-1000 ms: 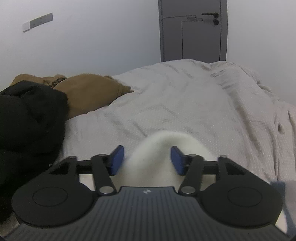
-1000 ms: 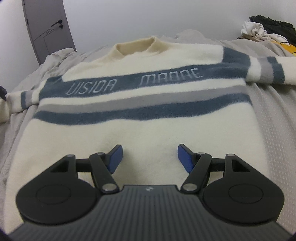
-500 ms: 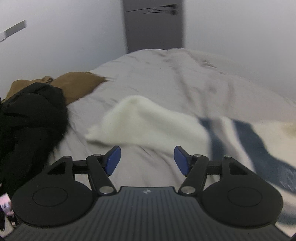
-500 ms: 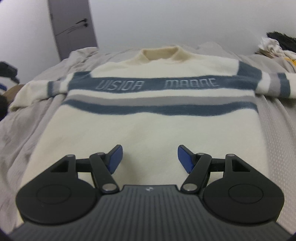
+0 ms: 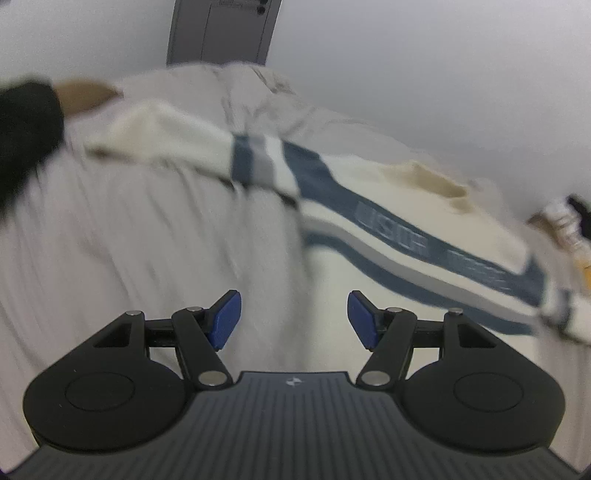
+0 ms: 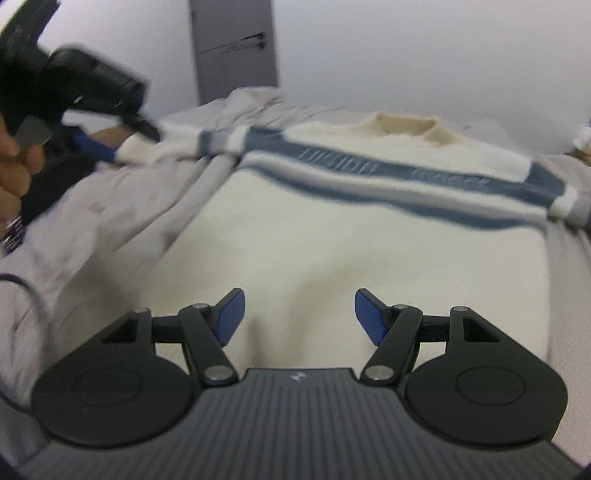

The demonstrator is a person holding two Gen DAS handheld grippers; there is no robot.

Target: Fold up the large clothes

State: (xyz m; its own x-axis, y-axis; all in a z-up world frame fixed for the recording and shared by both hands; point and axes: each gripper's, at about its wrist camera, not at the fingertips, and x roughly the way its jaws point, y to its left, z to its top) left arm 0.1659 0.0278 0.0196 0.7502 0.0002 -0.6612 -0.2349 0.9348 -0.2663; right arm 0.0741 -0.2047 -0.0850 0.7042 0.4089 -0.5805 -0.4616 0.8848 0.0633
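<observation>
A cream sweater (image 5: 388, 206) with blue and grey chest stripes lies face up and spread on the grey bedspread (image 5: 129, 240). Its left sleeve (image 5: 166, 136) stretches out flat toward the upper left. My left gripper (image 5: 295, 319) is open and empty, hovering over the bedspread beside the sweater's side edge. In the right wrist view, my right gripper (image 6: 299, 317) hangs open above the sweater's (image 6: 332, 240) lower body with nothing between the pads. A hand holds the left gripper (image 6: 118, 142) near the sleeve cuff (image 6: 144, 147) at the upper left. Both views are motion blurred.
Black clothing (image 5: 26, 129) and a brown garment (image 5: 85, 96) lie at the bed's left end. More clothes (image 5: 569, 221) are piled at the right. A grey door (image 5: 221, 29) stands behind the bed. A cable (image 6: 33, 295) crosses the bedspread at the left.
The left gripper let the cream sleeve end out of its jaws and swung right, so the whole sweater came into view. The right gripper turned left and rolled, staying over the sweater body.
</observation>
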